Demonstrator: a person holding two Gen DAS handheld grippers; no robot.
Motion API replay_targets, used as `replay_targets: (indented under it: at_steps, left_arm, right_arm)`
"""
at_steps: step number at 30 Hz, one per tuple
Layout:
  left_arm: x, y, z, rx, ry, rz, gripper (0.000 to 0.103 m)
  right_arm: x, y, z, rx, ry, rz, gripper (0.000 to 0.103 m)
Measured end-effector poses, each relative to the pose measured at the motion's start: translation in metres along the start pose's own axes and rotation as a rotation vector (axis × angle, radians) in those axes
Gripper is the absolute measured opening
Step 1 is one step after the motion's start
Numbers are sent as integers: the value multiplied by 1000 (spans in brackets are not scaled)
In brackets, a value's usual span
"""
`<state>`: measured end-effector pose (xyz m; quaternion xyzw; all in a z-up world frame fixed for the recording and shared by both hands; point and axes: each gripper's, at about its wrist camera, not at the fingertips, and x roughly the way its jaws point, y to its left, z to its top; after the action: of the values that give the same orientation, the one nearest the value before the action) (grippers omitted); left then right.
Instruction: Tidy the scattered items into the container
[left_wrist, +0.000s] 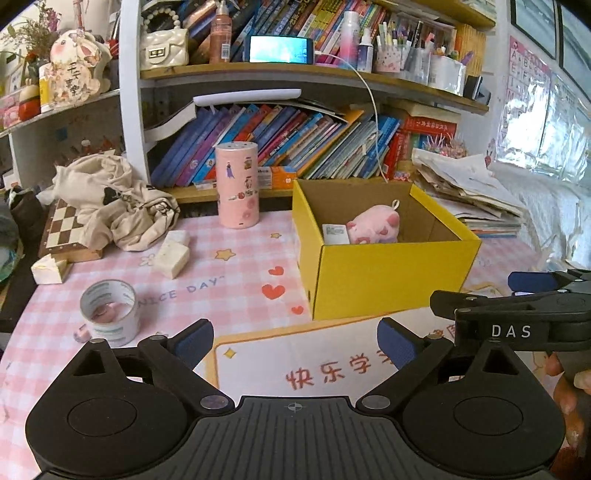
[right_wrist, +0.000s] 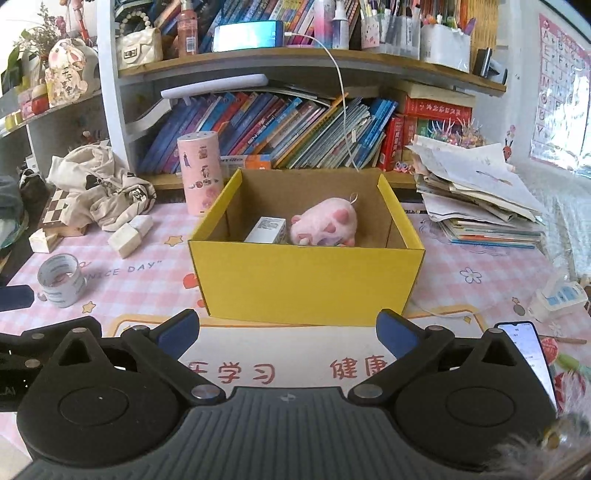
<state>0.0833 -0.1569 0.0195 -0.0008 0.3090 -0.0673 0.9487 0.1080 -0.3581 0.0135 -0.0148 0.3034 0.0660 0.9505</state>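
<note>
A yellow cardboard box (left_wrist: 384, 277) (right_wrist: 306, 280) stands open on the pink checked table. Inside lie a pink plush pig (left_wrist: 375, 229) (right_wrist: 327, 221) and a small white carton (left_wrist: 335, 234) (right_wrist: 266, 229). A roll of clear tape (left_wrist: 110, 312) (right_wrist: 61, 278) stands on the table to the left. Two white blocks (left_wrist: 173, 254) (right_wrist: 130, 230) lie behind it. My left gripper (left_wrist: 295, 345) is open and empty, near the table's front, left of the box. My right gripper (right_wrist: 288, 336) is open and empty, just in front of the box.
A pink cylinder (left_wrist: 237, 184) (right_wrist: 199, 170) stands behind the box's left side. A crumpled cloth bag (left_wrist: 110, 203) lies on a chessboard (left_wrist: 61, 229) at the left. A paper stack (right_wrist: 480, 195), a phone (right_wrist: 526, 350) and a small white pack (right_wrist: 557, 299) are on the right.
</note>
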Motion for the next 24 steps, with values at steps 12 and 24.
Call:
replay_targets:
  at_steps: [12,24]
  left_arm:
    - [-23,29,-19,13,2,11,98]
    - [-42,70,-33,-56,-3,82,100]
  right_arm:
    - [-12,43,-18,-42,10,-5,103]
    - [-16,93,-22,-106,25,66,103]
